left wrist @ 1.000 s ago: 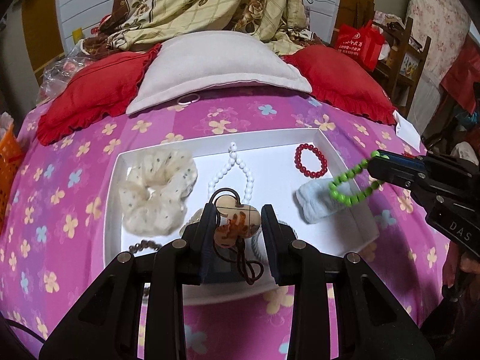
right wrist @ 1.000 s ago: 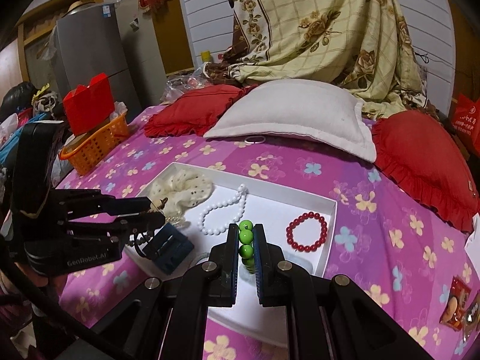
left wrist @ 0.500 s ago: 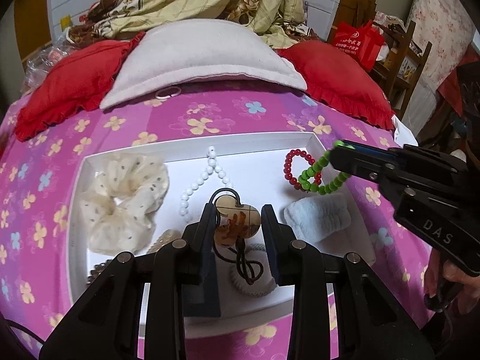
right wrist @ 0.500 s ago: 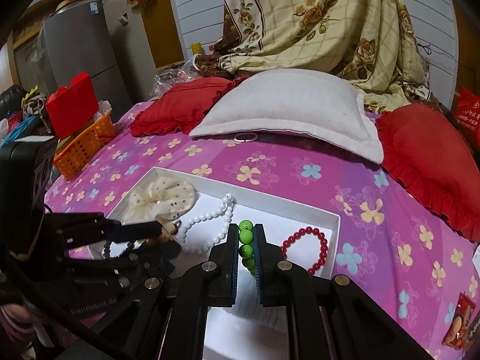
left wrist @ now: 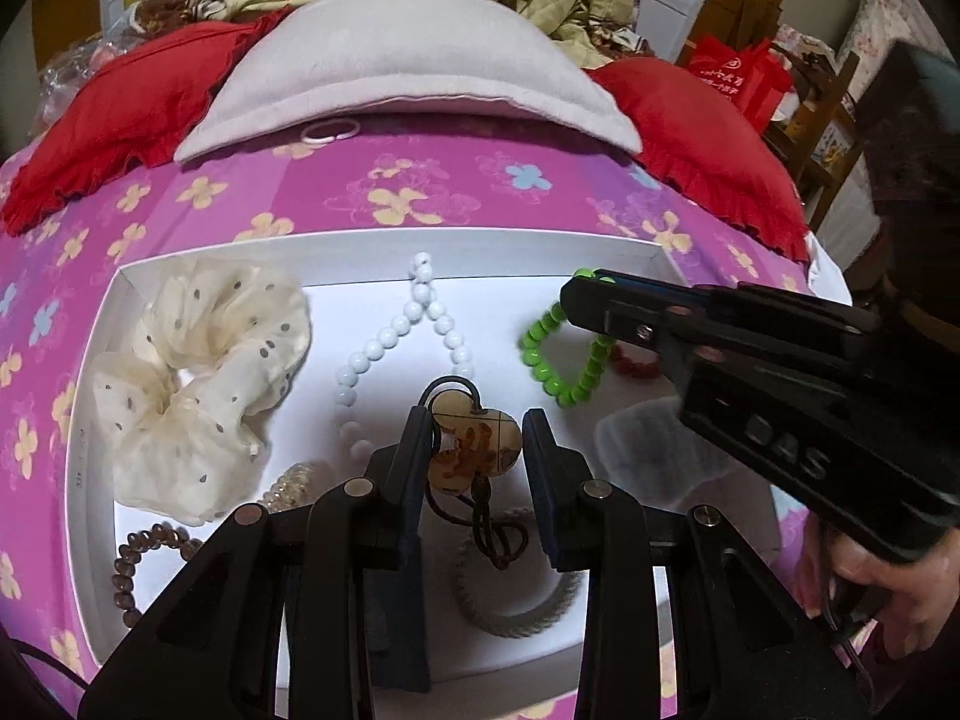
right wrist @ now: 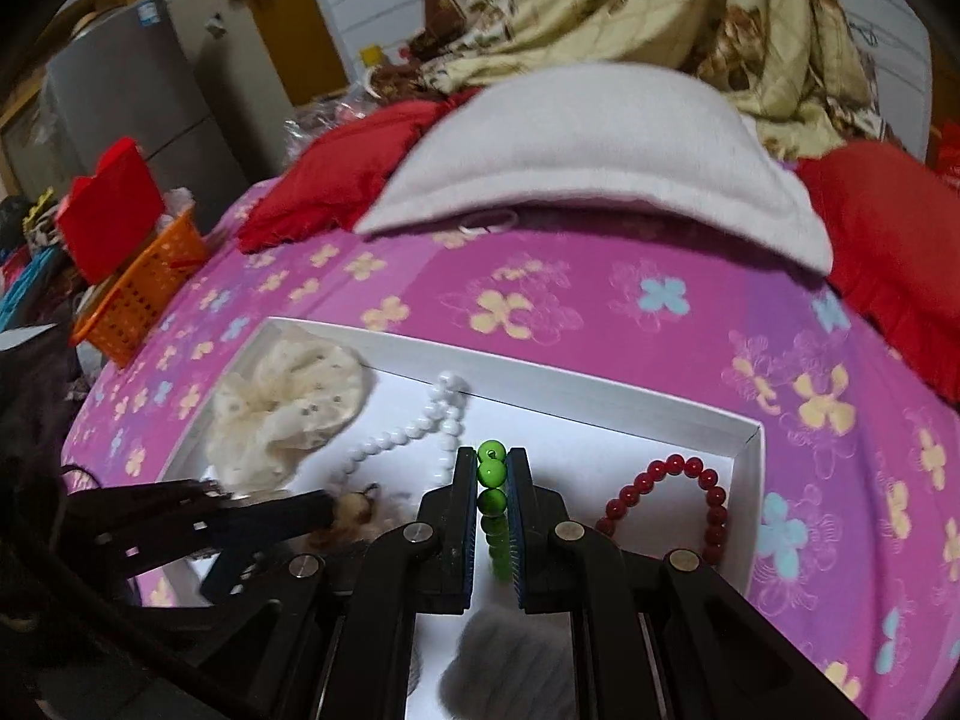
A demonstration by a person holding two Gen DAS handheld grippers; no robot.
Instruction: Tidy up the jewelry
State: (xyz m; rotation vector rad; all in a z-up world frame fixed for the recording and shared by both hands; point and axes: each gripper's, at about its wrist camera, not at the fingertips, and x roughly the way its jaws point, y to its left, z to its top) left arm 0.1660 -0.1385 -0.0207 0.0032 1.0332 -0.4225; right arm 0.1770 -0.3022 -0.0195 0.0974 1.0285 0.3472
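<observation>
left wrist view: the left gripper (left wrist: 477, 447) pinches a clover-shaped amber pendant (left wrist: 474, 447) by its sides, its dark cord dangling over the white tray (left wrist: 384, 252). right gripper (right wrist: 492, 483) is pressed onto a green bead bracelet (left wrist: 555, 354), which hangs above the tray between the white bead necklace (left wrist: 414, 324) and red bracelet (right wrist: 684, 498).

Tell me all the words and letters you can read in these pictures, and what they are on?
"DAS": pale letters on the black body of the right hand-held gripper, left wrist view.
Yellow characters on the red bag: too small to read.
Tiny grey print on the white tray wall: too small to read.
Blue sticker on the grey fridge: too blurred to read.
Nothing else legible.
</observation>
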